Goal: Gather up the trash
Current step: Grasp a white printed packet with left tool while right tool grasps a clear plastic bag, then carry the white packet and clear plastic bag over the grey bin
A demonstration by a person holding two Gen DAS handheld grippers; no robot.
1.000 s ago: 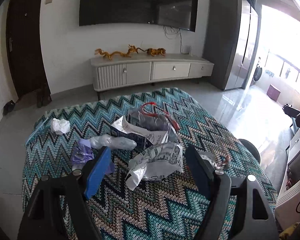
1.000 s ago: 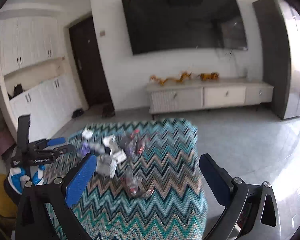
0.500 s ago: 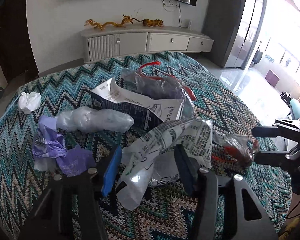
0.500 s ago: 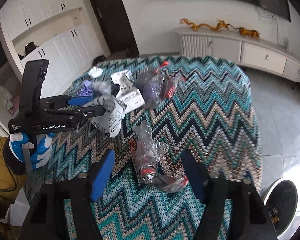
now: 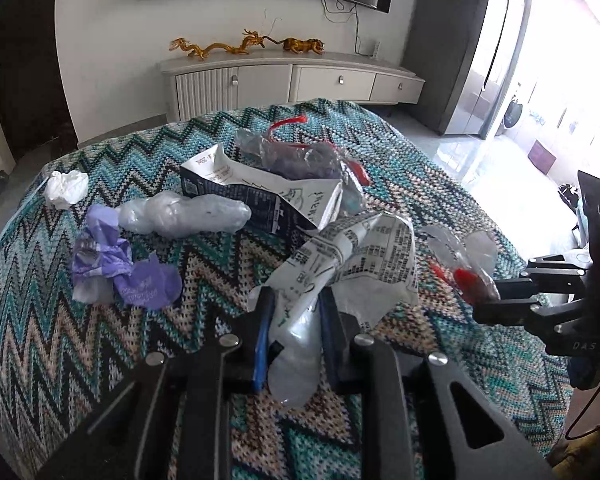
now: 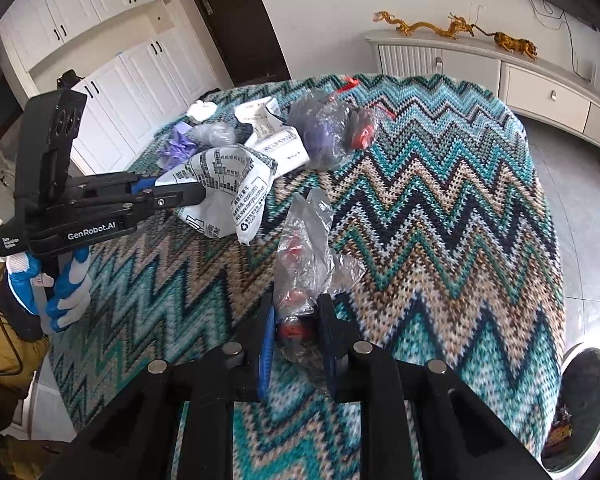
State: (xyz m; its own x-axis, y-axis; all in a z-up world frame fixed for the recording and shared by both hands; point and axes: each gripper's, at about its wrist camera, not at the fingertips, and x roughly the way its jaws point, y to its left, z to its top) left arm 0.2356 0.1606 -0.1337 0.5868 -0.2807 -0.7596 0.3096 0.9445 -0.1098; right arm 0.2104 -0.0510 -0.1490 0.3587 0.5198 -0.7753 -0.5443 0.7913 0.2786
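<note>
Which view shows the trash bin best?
The right wrist view: the trash bin sits on the floor at the lower right, beside the table, its dark inside and white rim partly cut off. The left wrist view shows none of it.

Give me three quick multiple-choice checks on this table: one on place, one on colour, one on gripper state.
1. Where is the bin?
A. On the table
B. On the floor by the table's corner
C. On the sideboard

2. What colour is the crumpled wrapper beside the clear roll?
A. Purple
B. Yellow
C. Green

3. What is the left gripper doing?
A. Open over bare cloth
B. Shut on the printed pouch
C. Shut on the white tissue

Answers:
1 B, it stands on tiles, lower right in the right wrist view.
2 A, it is lilac.
3 B, both pads pinch the pouch's neck.
</note>
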